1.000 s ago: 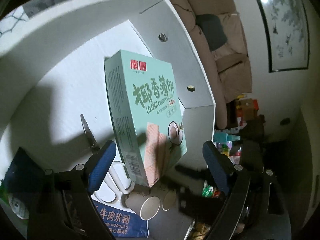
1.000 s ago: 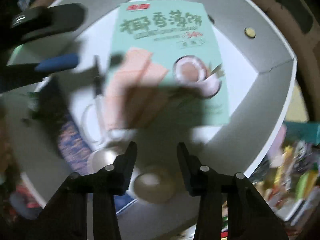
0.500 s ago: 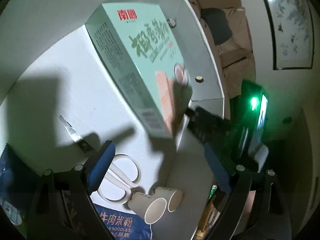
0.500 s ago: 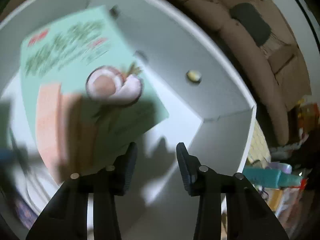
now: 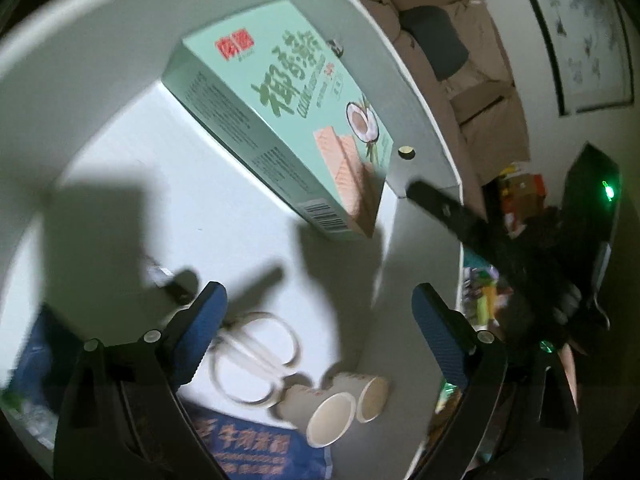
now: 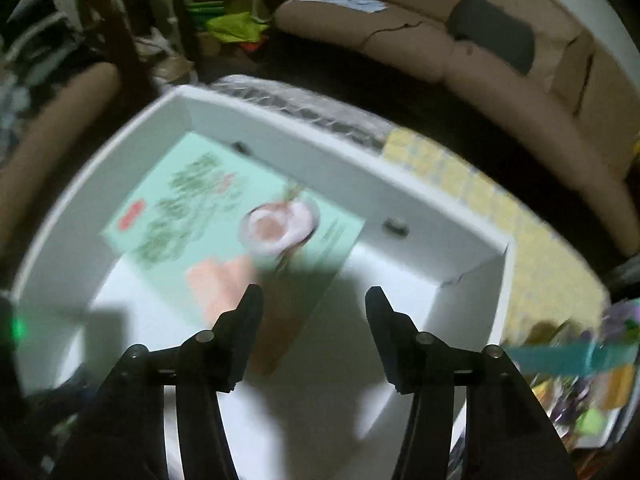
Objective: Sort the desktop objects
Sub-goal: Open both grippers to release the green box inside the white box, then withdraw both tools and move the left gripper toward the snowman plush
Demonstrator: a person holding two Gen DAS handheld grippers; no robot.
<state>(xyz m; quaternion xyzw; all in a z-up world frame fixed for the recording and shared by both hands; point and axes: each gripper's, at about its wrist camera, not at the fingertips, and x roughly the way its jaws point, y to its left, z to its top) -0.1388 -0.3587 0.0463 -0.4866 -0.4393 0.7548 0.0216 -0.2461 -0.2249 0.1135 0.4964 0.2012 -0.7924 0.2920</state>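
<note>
Room, left wrist view: brown sofa (image 5: 472, 92) behind the box, framed picture (image 5: 580, 36) on the wall at right.
Surface, left wrist view: white cardboard box (image 5: 100, 80) with high walls; its floor is lit and crossed by dark shadows.
Task thing, left wrist view: mint green cracker box (image 5: 288, 128) lies inside the white box, leaning toward the far right wall, printed face up.
Other things, left wrist view: white-handled scissors (image 5: 256, 360), two paper cups (image 5: 340, 400) on their sides, blue noodle packet (image 5: 256, 448) at the near edge.
My left gripper (image 5: 320, 336): jaws wide apart and opening more, nothing between the blue pads.
My right gripper, left wrist view: black finger (image 5: 460, 216) comes in from the right, just beside the green box corner.
Room, right wrist view: same sofa (image 6: 440, 52) curves behind; yellow patterned cloth (image 6: 500, 208) lies beside the white box (image 6: 400, 196).
Task thing, right wrist view: cracker box (image 6: 224, 228), blurred, lies flat on the box floor.
My right gripper (image 6: 314, 320): jaws apart and opening, empty, above the near corner of the cracker box without touching it.
</note>
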